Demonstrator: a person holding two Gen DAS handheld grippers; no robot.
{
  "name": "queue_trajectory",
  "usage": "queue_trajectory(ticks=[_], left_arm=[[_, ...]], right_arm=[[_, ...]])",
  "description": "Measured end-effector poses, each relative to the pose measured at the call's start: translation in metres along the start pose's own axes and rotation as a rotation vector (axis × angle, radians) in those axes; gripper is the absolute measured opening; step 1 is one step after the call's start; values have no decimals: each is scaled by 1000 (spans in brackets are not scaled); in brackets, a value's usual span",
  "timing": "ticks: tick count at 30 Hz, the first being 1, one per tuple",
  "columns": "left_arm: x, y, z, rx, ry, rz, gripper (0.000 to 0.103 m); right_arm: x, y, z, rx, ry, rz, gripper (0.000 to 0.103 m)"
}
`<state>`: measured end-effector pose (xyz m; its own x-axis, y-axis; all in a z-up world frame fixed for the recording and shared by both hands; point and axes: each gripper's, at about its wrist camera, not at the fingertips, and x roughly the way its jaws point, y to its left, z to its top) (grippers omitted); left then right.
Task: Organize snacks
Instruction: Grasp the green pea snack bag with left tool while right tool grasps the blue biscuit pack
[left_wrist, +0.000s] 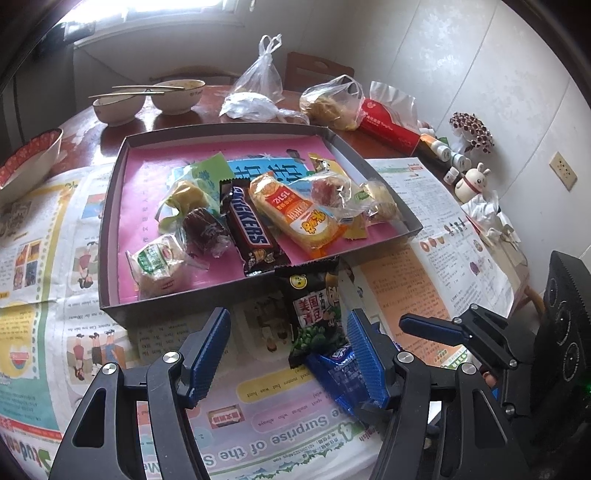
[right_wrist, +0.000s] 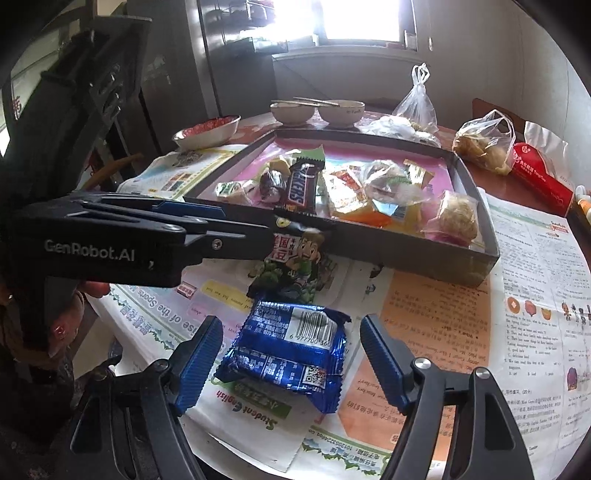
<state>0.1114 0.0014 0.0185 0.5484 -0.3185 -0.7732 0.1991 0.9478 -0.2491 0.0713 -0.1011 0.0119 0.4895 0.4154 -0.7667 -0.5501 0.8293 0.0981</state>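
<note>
Box part-filled, two packs outside it.
I see Snickers bar (left_wrist: 248, 230) in shallow box (left_wrist: 110, 229); both hand-held grippers, left (left_wrist: 286, 354) and right (right_wrist: 291, 363), apart, clamping nothing; blue packet (right_wrist: 288, 349) on desk newspaper (right_wrist: 436, 332).

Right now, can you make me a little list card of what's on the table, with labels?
tray: dark box with pink floor, on newspaper
in tray: Snickers bar, orange cake pack, other wrapped snacks
outside tray: green pea packet, blue packet
left gripper: open, by pea packet
right gripper: open around blue packet
behind tray: two bowls with chopsticks
</note>
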Motion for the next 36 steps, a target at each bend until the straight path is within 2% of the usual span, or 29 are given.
queue_trajectory(ticks=[17,21,28,32,36], left_arm=[[27,-6,0,-19,54,-14,67],[32,-8,2,-27,63,-19,67],[45,-16,5,-40,89,-25,67],[49,-17,7,-56,93,-31,67],[50,-12,10,-133,91,-66,67]], right_arm=[[16,-14,-7,40,7,-44,76],[16,-19,-10,14,-2,-111,73],[14,-23,-12,-10,-17,-124,61],[13,-26,-13,-16,-23,-130,59],[11,-29,-13,-24,-29,-149,57]])
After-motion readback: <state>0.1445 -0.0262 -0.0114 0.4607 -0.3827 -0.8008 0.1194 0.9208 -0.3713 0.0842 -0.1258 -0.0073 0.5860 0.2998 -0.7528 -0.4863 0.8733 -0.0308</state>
